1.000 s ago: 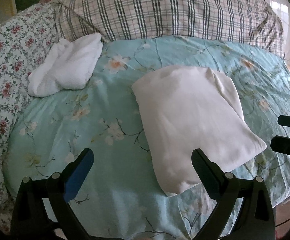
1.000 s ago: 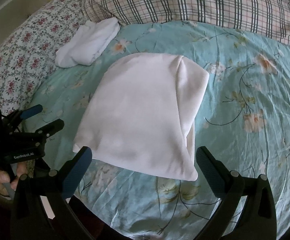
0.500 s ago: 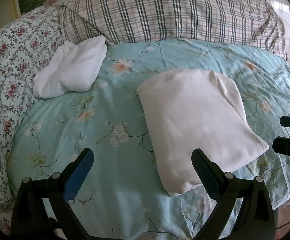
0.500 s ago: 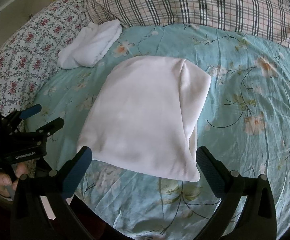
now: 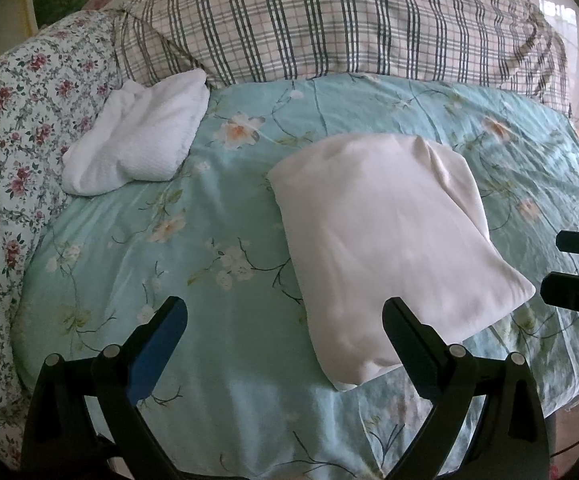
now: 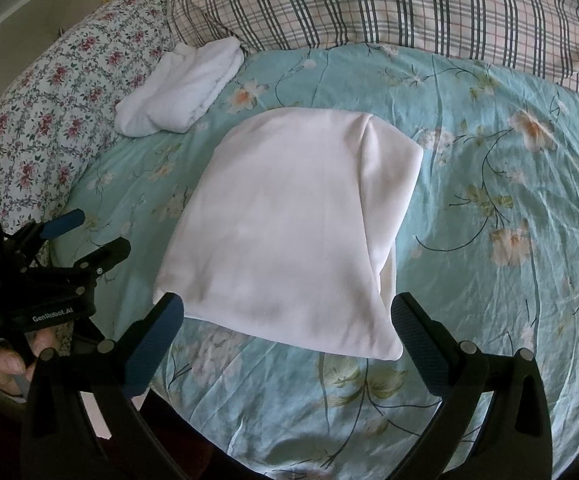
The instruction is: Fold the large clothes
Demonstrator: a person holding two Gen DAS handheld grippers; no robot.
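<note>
A white folded garment (image 6: 289, 232) lies flat on the bed, on a light blue bedsheet (image 6: 489, 184) with a flower print. It is folded into a thick rectangle, and one layer makes a long ridge along its right side. In the left wrist view the same garment (image 5: 393, 248) is seen to the right of centre.

The left claw (image 5: 285, 328) is spread wide and holds nothing; its right finger is in front of the near corner of the garment. The right claw (image 6: 287, 320) is also spread wide and empty, just before the near edge of the garment. A hand (image 6: 5, 360) grips the left tool.

A second white folded cloth (image 5: 137, 140) lies apart, near a plaid pillow (image 5: 329, 20) and a floral pillow (image 5: 13, 120).
</note>
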